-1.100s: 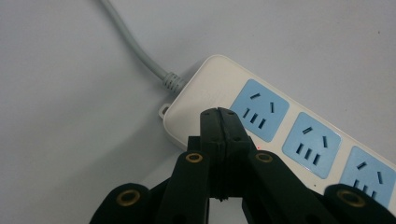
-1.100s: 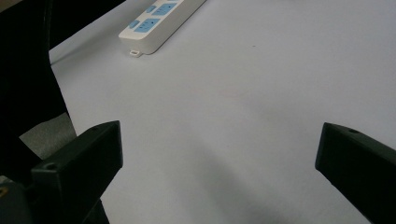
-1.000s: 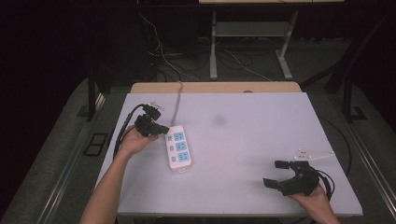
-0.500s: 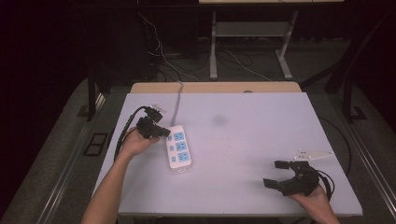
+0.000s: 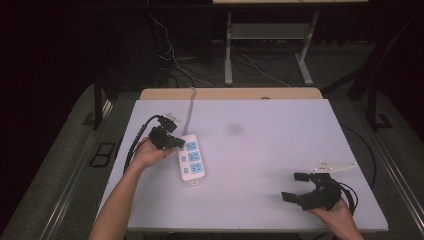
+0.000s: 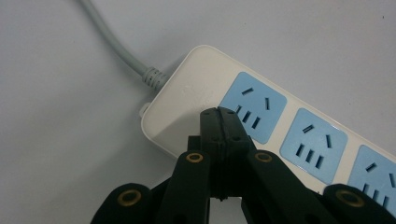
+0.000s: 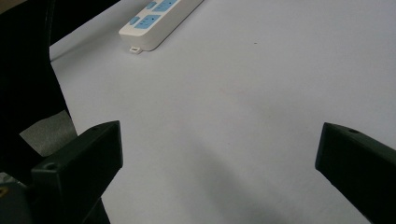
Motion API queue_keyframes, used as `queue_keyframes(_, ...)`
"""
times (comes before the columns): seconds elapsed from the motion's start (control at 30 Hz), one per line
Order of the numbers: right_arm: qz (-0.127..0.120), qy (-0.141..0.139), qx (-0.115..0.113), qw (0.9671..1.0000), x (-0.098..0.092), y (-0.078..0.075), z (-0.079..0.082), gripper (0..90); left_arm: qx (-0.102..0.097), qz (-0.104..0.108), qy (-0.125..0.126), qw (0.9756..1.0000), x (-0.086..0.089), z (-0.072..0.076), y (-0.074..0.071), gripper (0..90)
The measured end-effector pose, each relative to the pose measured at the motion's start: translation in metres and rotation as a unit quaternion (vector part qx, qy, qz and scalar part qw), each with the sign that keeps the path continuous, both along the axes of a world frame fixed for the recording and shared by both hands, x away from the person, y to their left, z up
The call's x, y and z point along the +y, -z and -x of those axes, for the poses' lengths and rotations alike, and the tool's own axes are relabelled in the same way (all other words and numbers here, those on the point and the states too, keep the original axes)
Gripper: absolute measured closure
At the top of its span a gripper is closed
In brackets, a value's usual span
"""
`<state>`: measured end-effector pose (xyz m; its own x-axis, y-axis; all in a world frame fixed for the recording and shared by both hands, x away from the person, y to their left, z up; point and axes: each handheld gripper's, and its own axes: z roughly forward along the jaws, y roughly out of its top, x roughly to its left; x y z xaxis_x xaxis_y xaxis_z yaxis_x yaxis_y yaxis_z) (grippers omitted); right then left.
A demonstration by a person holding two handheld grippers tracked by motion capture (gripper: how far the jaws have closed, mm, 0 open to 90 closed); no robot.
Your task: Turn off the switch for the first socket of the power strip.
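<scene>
Table (image 5: 280, 165) carries the strip (image 5: 192, 160) on its left half, long axis running near-to-far with a slight slant, cord (image 5: 190, 107) leaving the far end toward the back edge. Left gripper (image 5: 172, 141) is by far the nearer: it sits at the strip's far-left corner, jaws fully closed on nothing, the joined tips over the white end just short of the first blue socket (image 6: 252, 107), left forearm angling in from the bottom edge. Right gripper (image 5: 299, 186) rests well apart at the near right, jaws wide open and empty, pointing left across bare table toward the strip.
</scene>
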<state>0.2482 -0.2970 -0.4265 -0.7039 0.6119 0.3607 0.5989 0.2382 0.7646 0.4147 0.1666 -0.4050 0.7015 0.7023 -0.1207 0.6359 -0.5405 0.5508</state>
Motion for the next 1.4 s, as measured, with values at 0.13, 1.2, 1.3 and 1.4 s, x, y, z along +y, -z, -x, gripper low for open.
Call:
queue_keyframes(0.13, 0.001, 0.001, 0.001, 1.0, 0.0, 0.0, 0.001, 0.5, 0.008, 0.006, -0.01, 0.9999, 0.001, 0.0, 0.001, 89.5)
queue_keyframes(1.2, 0.0, 0.007, -0.002, 1.0, -0.003, -0.001, 0.002, 0.5, 0.0, 0.005, -0.046, 0.9989, -0.003, 0.006, 0.001, 89.5)
queue_keyframes(1.3, -0.002, 0.007, -0.002, 1.0, -0.003, -0.001, 0.001, 0.5, -0.018, 0.005, -0.044, 0.9989, -0.003, 0.008, -0.002, 89.5)
queue_keyframes(1.4, -0.004, 0.009, -0.002, 0.9999, -0.004, -0.001, 0.001, 0.5, -0.021, 0.0, -0.029, 0.9994, -0.004, 0.011, -0.005, 89.5)
